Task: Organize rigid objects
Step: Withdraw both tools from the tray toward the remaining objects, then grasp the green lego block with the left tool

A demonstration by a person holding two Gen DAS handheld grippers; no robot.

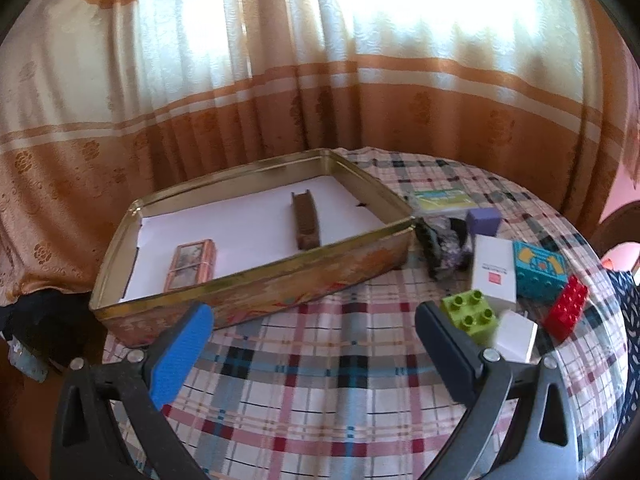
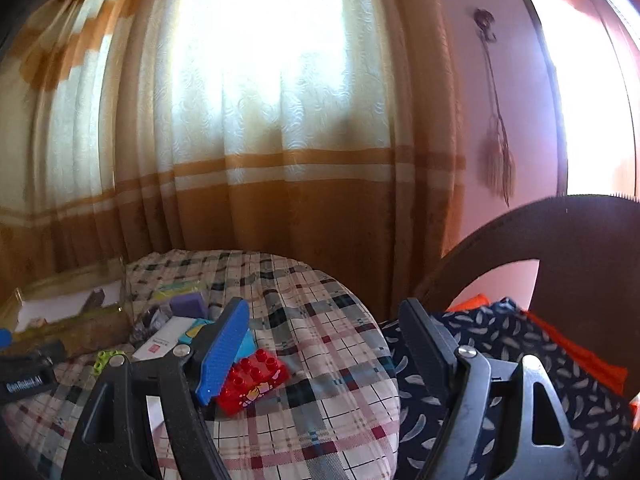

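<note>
An open gold tin (image 1: 256,280) lined with white paper holds a small copper-framed box (image 1: 195,264) and a long brown piece (image 1: 306,220). My left gripper (image 1: 316,332) is open and hovers over the plaid cloth just in front of the tin, with nothing between its fingers. To its right lie a green brick (image 1: 474,312), a white box (image 1: 494,274), a teal block (image 1: 538,270), a red brick (image 1: 566,306) and a purple block (image 1: 484,220). My right gripper (image 2: 326,344) is open above the table's right edge. The red brick (image 2: 254,376) lies on the cloth by its blue pad (image 2: 224,344), not gripped.
A smaller white box (image 1: 516,336), a dark crumpled item (image 1: 440,246) and a green-yellow packet (image 1: 442,200) also lie right of the tin. Curtains hang behind the round table. A dark wooden chair back (image 2: 560,248) with patterned navy cloth (image 2: 480,360) stands at the right.
</note>
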